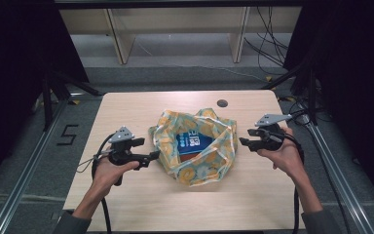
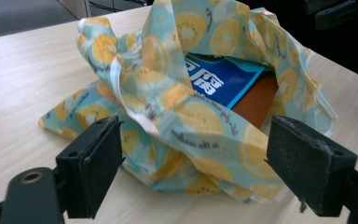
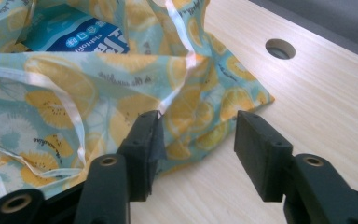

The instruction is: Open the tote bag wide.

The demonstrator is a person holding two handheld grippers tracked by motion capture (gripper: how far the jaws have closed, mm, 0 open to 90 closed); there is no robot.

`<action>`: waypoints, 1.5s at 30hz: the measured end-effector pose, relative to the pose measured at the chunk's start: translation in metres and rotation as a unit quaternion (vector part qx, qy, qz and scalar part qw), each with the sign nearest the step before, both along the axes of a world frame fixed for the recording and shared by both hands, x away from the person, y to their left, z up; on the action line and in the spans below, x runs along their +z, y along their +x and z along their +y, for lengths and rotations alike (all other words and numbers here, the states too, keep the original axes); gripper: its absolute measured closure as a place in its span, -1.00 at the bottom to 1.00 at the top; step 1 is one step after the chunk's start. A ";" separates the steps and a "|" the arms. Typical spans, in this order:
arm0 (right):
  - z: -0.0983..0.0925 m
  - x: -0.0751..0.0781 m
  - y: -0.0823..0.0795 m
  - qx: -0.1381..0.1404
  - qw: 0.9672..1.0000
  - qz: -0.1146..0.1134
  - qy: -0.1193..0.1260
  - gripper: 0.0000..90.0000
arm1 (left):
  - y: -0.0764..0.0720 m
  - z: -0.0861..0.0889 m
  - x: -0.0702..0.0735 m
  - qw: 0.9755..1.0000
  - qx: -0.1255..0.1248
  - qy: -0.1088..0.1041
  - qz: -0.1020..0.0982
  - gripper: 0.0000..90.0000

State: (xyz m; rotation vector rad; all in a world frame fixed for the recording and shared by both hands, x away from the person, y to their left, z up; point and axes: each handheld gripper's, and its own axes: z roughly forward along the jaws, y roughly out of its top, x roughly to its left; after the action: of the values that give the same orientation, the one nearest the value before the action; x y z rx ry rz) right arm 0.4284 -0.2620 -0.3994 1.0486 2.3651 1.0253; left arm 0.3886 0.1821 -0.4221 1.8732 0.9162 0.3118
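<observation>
A: Here, where do my two grippers sit?

B: My left gripper (image 1: 145, 150) rests low at the left edge of the lemon-print bag (image 1: 195, 146), hand (image 1: 108, 168) curled under it, forearm angled in from below. My right gripper (image 1: 247, 138) is held at the bag's right edge, wrist bent inward.

A: And the jaws?

B: Left jaws stand wide apart, gripping nothing, the bag lying beyond them. Right jaws are parted too, empty; one pad (image 3: 145, 140) lies just beside the fabric.

A: The bag itself?

B: Mid-table (image 1: 126, 204), mouth open, a blue packet (image 1: 191, 141) and something orange-brown inside.
</observation>
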 end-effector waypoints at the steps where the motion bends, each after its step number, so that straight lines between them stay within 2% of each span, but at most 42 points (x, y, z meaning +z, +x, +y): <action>1: -0.002 -0.001 -0.001 0.003 1.000 0.000 -0.002 0.08 | -0.003 0.000 -0.002 1.000 0.003 -0.004 0.004 -0.62; 3: -0.004 -0.005 -0.005 0.003 1.000 -0.006 0.001 0.03 | -0.009 0.001 -0.004 1.000 0.003 -0.004 0.003 -0.63; 5: -0.005 -0.008 -0.009 -0.001 1.000 0.002 0.007 -0.01 | -0.015 0.002 -0.006 1.000 0.007 -0.003 0.002 -0.63; 8: -0.009 -0.013 -0.013 0.002 1.000 0.004 0.010 -0.05 | -0.022 0.003 -0.010 1.000 0.011 -0.008 0.001 -0.63; 10: -0.009 -0.016 -0.015 -0.006 1.000 0.004 0.015 -0.08 | -0.026 0.003 -0.013 1.000 0.014 -0.007 0.001 -0.63; 11: -0.011 -0.016 -0.016 -0.001 1.000 0.004 0.009 -0.09 | -0.029 0.003 -0.015 1.000 0.012 -0.005 0.000 -0.63; 12: -0.010 -0.018 -0.016 -0.001 1.000 0.002 0.014 -0.11 | -0.032 0.002 -0.016 1.000 0.011 0.000 -0.003 -0.63; 13: -0.011 -0.018 -0.017 0.000 1.000 0.006 0.010 -0.12 | -0.035 0.002 -0.017 1.000 0.012 0.000 -0.005 -0.63; 14: -0.010 -0.019 -0.020 -0.008 1.000 0.013 0.017 -0.14 | -0.037 0.002 -0.019 1.000 0.011 -0.002 -0.009 -0.63; 15: -0.011 -0.020 -0.020 -0.001 1.000 0.002 0.007 -0.17 | -0.040 0.001 -0.021 1.000 0.017 0.000 -0.009 -0.63; 17: -0.009 -0.024 -0.024 -0.010 1.000 0.009 0.009 -0.21 | -0.045 0.001 -0.026 1.000 0.018 0.009 -0.011 -0.63; 19: -0.008 -0.026 -0.028 -0.012 1.000 0.015 0.003 -0.23 | -0.050 0.000 -0.032 1.000 0.018 -0.002 -0.001 -0.63; 21: -0.008 -0.029 -0.030 -0.016 1.000 0.008 0.008 -0.26 | -0.054 0.002 -0.036 1.000 0.014 0.011 -0.004 -0.63; 25: -0.008 -0.034 -0.038 -0.019 1.000 0.016 0.004 -0.28 | -0.062 0.002 -0.044 1.000 0.019 0.011 0.000 -0.63; 27: -0.006 -0.037 -0.042 -0.022 1.000 0.016 0.006 -0.28 | -0.064 0.003 -0.047 1.000 0.013 0.011 -0.001 -0.63; 28: -0.006 -0.037 -0.042 -0.018 1.000 0.010 0.003 -0.28 | -0.065 0.002 -0.048 1.000 0.020 0.004 0.002 -0.63; 29: -0.006 -0.038 -0.044 -0.014 1.000 0.015 0.000 -0.28 | -0.067 0.003 -0.049 1.000 0.019 0.009 0.002 -0.63; 30: -0.005 -0.039 -0.045 -0.020 1.000 0.010 0.004 -0.28 | -0.068 0.003 -0.050 1.000 0.021 0.016 0.003 -0.63; 32: -0.005 -0.040 -0.048 -0.019 1.000 0.012 0.002 -0.29 | -0.068 0.004 -0.052 1.000 0.013 0.024 -0.006 -0.63; 33: -0.005 -0.041 -0.050 -0.021 1.000 0.011 0.004 -0.29 | -0.070 0.003 -0.054 1.000 0.023 0.019 0.001 -0.63; 37: -0.005 -0.044 -0.059 -0.023 1.000 0.017 0.002 -0.29 | -0.074 0.005 -0.059 0.999 0.023 0.023 0.007 -0.63; 40: -0.004 -0.048 -0.066 -0.019 1.000 0.020 0.000 -0.28 | -0.079 0.005 -0.063 0.999 0.020 0.037 0.007 -0.61; 41: -0.004 -0.050 -0.069 -0.020 1.000 0.022 0.000 -0.28 | -0.080 0.006 -0.064 0.999 0.013 0.050 0.000 -0.60; 42: -0.004 -0.052 -0.072 -0.017 1.000 0.019 -0.002 -0.28 | -0.081 0.005 -0.066 0.999 0.018 0.040 0.009 -0.60; 43: -0.003 -0.053 -0.075 -0.019 1.000 0.024 -0.002 -0.28 | -0.082 0.006 -0.067 0.999 0.018 0.036 0.009 -0.60; 45: -0.002 -0.056 -0.081 -0.018 0.999 0.030 -0.004 -0.28 | -0.083 0.008 -0.068 0.999 0.010 0.046 0.010 -0.60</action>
State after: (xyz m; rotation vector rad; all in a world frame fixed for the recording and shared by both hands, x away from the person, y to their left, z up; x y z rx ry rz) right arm 0.3475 -0.2638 -0.4553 1.1300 2.3851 0.9847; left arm 0.3060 0.1902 -0.4902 1.9545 0.9488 0.3527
